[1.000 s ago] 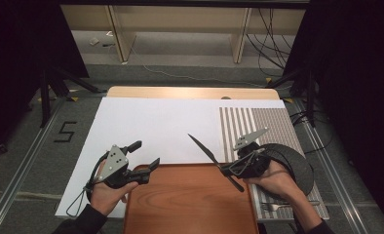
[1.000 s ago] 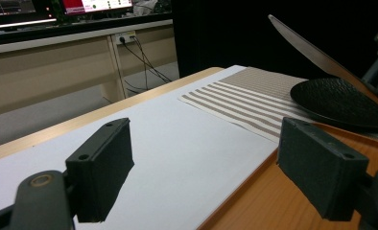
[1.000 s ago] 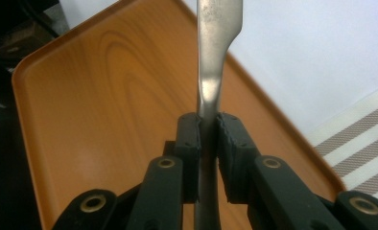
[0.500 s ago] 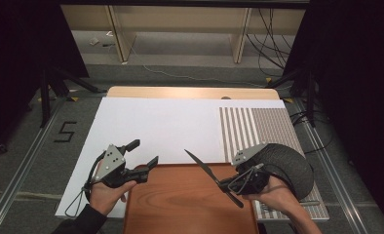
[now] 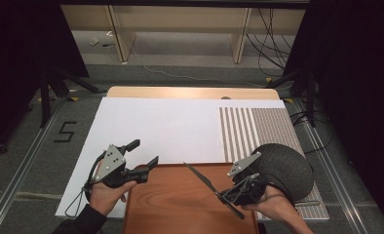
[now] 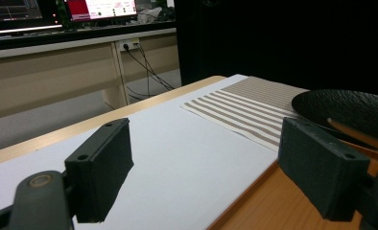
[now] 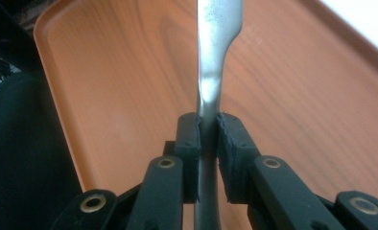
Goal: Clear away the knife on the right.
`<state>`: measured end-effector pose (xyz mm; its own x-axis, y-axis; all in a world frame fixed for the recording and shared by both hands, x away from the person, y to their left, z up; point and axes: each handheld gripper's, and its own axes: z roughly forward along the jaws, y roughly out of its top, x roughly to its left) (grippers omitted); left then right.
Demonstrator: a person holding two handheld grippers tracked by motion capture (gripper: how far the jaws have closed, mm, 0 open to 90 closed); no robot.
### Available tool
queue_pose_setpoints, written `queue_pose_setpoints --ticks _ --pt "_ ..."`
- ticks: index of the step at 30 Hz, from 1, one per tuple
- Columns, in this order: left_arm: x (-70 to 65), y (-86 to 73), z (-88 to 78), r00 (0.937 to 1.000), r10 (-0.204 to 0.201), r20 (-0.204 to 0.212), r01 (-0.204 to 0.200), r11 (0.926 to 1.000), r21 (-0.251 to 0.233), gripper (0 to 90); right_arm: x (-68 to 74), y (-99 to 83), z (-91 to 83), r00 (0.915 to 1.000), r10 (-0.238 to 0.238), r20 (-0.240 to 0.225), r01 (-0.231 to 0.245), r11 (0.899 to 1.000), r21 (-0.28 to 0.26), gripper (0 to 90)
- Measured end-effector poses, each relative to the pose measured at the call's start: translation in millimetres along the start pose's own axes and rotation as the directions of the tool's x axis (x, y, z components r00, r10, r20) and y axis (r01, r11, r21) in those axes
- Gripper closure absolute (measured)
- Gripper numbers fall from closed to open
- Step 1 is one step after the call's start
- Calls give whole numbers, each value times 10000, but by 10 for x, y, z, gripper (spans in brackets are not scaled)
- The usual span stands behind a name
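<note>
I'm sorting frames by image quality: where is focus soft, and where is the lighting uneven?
Right gripper view: the knife blurs towards its far end. Left gripper view: both near fingers are soft. High view: white sheet brightly lit, surroundings falling into black.

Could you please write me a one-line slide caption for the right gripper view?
Right gripper clamps a metal knife by its handle, blade extending over the wooden tray.
</note>
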<state>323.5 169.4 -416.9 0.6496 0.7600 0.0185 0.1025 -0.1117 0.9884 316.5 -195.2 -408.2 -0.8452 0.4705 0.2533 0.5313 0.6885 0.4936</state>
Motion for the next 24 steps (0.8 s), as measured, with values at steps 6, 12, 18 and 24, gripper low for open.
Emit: queue_pose_setpoints --ticks 6,12,18,24 --pt "-7 2 3 10000 73 23 -73 10000 23 189 45 -49 97 9999 139 42 -140 9991 406 801" --pt "-7 1 3 10000 79 17 -79 10000 21 189 51 -77 136 9995 284 128 -292 9972 681 801" --pt "-10 -1 6 9999 104 30 -104 9999 53 189 48 -115 206 9991 386 146 -401 9912 1262 801" --pt "-11 -3 8 9999 117 28 -117 9999 57 194 70 -126 263 9995 286 132 -304 9845 1725 801"
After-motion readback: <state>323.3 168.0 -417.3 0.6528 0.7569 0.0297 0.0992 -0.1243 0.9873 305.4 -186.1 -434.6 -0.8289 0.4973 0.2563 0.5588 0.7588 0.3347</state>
